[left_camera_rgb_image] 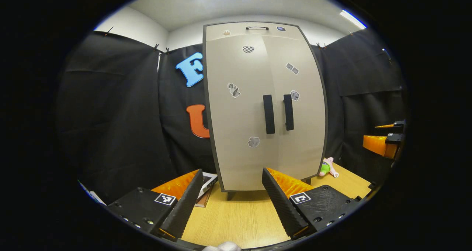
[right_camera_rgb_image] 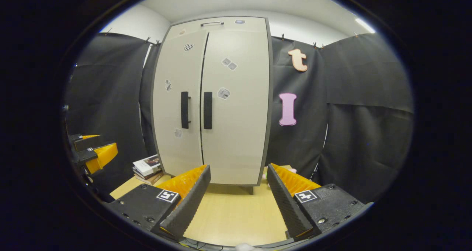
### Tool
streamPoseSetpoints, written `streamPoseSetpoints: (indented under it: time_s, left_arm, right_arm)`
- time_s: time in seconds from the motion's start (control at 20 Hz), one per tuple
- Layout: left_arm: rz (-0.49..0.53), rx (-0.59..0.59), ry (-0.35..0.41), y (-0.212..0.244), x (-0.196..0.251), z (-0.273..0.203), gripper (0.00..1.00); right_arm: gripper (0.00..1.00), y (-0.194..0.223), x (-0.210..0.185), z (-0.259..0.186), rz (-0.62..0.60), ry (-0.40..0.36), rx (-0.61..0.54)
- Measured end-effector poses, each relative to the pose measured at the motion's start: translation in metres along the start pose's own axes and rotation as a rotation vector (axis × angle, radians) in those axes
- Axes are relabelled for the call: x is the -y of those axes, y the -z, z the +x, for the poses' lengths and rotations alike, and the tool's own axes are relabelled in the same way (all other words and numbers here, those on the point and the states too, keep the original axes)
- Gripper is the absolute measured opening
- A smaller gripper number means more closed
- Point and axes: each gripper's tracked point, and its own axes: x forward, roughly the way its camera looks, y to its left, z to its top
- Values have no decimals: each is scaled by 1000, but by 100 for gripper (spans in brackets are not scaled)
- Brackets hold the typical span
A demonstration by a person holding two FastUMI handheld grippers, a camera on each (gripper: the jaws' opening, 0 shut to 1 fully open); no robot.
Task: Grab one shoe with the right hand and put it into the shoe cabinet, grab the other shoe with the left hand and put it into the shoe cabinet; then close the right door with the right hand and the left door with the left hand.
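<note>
A tall beige shoe cabinet [left_camera_rgb_image: 258, 107] [right_camera_rgb_image: 217, 103] stands on the wooden table with both doors shut; two black vertical handles [left_camera_rgb_image: 278, 112] [right_camera_rgb_image: 196, 110] sit side by side at the middle seam. My left gripper [left_camera_rgb_image: 232, 186] is open in front of the cabinet's lower part, with nothing between its fingers. My right gripper [right_camera_rgb_image: 238, 182] is open too and holds nothing. The right gripper [left_camera_rgb_image: 385, 140] appears far off at the right edge of the left gripper view. The left gripper [right_camera_rgb_image: 90, 151] appears at the left edge of the right gripper view.
A stack of books [right_camera_rgb_image: 147, 168] [left_camera_rgb_image: 206, 188] lies on the table [right_camera_rgb_image: 228, 210] left of the cabinet. A small pink and green plush toy [left_camera_rgb_image: 327, 167] lies to its right. Black cloth walls close in behind and at both sides.
</note>
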Motion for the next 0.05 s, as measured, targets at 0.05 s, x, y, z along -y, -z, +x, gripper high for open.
streamPoseSetpoints:
  time_s: [0.05]
  left_arm:
    - [-1, 2, -3, 0, -1, -1, 96]
  right_arm:
    - [99, 0, 0, 0, 0, 0, 0]
